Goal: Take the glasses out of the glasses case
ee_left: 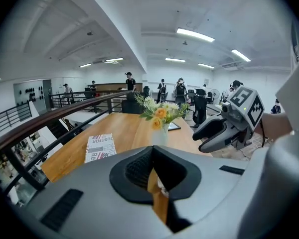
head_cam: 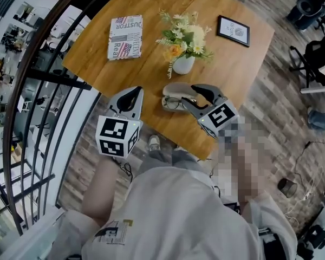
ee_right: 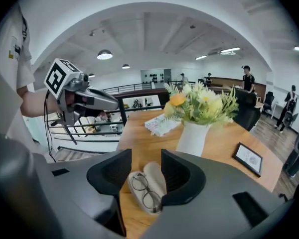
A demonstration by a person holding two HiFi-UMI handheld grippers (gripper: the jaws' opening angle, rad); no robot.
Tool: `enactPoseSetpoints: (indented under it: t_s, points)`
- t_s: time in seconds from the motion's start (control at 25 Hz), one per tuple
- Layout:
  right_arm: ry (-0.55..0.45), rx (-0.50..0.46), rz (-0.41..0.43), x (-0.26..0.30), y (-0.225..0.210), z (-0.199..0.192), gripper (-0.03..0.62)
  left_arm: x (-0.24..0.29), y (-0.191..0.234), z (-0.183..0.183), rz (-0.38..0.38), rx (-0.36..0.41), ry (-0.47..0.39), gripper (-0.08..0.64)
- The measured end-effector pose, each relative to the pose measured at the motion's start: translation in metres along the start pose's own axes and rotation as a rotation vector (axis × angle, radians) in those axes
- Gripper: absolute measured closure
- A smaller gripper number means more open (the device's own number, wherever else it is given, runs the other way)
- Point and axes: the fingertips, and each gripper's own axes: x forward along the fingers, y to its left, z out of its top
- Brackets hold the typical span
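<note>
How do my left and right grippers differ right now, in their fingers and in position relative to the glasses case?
The left gripper has its fingers shut with nothing between them; the right gripper has its fingers apart. The right gripper's fingers frame the open glasses case; the left gripper sits away from it, near the edge of the table. Both hold nothing.

**Legible print: booklet only**

Booklet: big caps read approx. "DUSTOR", w/ red word "Real" beside a stars-and-stripes graphic; smaller lines too fine to read. In left gripper view the "DUSTOR" caps show again, plus "Re". Framed card: print blurred, not legible. Cubes on left gripper & right gripper: black/white square codes, no letters or nos. Shirt logo: illegible.
</note>
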Motion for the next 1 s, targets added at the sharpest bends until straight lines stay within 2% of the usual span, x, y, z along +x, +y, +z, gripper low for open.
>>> enactPoseSetpoints:
  t_s: [0.12,0.2,0.56,0.84,1.0]
  points:
    - [0.033,0.048,0.086,0.027,0.004,-0.022,0.383,0.016,0.003,-0.019,-0.009,-0.01,0.041,0.543]
    - [0.069,0.046,0.119,0.044,0.005,-0.037,0.383,0.027,0.006,-0.035,-0.01,-0.025,0.075,0.543]
    - [0.237,-0.008,0.171,0.101,-0.005,-0.097,0.383,0.052,0.006,-0.098,-0.029,-0.063,0.198,0.543]
    - [0.36,-0.064,0.214,0.127,0.007,-0.142,0.377,0.054,0.009,-0.126,-0.046,-0.083,0.244,0.543]
    - [0.401,-0.127,0.234,0.133,0.018,-0.151,0.37,0.051,0.01,-0.138,-0.048,-0.086,0.265,0.543]
